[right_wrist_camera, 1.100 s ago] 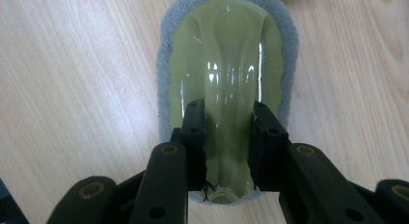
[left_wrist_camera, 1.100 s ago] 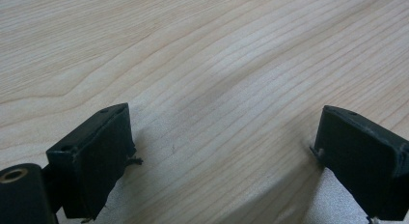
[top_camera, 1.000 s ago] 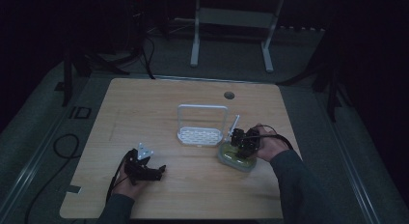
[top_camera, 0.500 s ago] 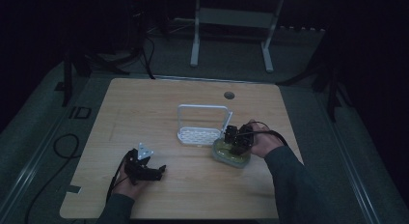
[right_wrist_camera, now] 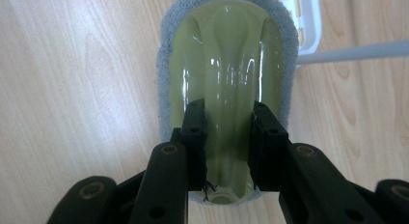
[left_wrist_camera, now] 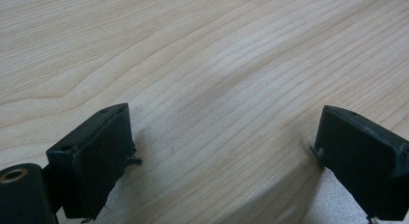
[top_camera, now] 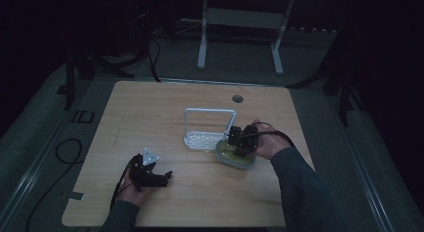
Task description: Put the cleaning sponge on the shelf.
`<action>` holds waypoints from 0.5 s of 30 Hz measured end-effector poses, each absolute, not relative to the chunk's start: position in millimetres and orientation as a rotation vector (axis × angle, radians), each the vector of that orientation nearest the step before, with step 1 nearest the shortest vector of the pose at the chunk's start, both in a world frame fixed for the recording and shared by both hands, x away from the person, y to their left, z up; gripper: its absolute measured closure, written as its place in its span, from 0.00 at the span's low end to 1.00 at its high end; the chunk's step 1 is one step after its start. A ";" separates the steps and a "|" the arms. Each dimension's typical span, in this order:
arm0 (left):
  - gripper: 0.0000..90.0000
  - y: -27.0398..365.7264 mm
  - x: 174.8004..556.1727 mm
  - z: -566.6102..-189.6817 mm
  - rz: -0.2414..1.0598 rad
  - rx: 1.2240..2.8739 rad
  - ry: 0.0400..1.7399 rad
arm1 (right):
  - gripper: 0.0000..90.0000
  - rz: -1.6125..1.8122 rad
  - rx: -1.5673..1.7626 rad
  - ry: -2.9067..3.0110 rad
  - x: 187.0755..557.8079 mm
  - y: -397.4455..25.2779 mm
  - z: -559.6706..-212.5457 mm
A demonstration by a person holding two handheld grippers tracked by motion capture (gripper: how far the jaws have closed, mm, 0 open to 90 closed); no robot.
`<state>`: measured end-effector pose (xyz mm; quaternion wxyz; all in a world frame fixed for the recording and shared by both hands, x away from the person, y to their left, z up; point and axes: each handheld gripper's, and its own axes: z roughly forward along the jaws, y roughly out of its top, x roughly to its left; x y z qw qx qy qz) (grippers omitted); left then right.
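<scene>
While the room lay dim around the lit wooden surface (top_camera: 150, 122), the right claw (right_wrist_camera: 226, 122) was clamped on a green scrubbing brush (right_wrist_camera: 226, 50), its two black jaws pressed against either side of the raised, glossy ridge that ran down the middle of the brush's back. From the right gripper view the brush stretched away from the jaws, its grey scouring pad showing as a fuzzy rim all round the green plastic body, and the jaws gripped the near end of the ridge. From the high view the brush (top_camera: 235, 156) sat low at the right of the surface's middle, under the right claw (top_camera: 241, 142), just in front of and touching or nearly touching a white rack (top_camera: 207, 137) with a tall wire hoop. A corner of that rack's perforated tray (right_wrist_camera: 308, 21) lay just beside the brush's far end.

Well apart from all this, the left claw (top_camera: 155, 178) rested near the front left of the surface in the person's hand. Its jaws stood wide apart with nothing between them, bare wood grain (left_wrist_camera: 217, 89) showing in the gap.
</scene>
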<state>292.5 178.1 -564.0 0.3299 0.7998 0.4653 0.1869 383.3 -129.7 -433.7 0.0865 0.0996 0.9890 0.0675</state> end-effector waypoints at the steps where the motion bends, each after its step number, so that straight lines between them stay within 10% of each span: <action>1: 0.07 178.1 292.5 -564.0 0.489 2.092 1.217 | 0.80 0.205 0.296 2.947 383.5 -128.4 -433.5; 15: 0.07 178.1 292.6 -563.9 0.490 2.094 1.216 | 0.80 0.199 0.232 2.928 389.1 -110.9 -425.0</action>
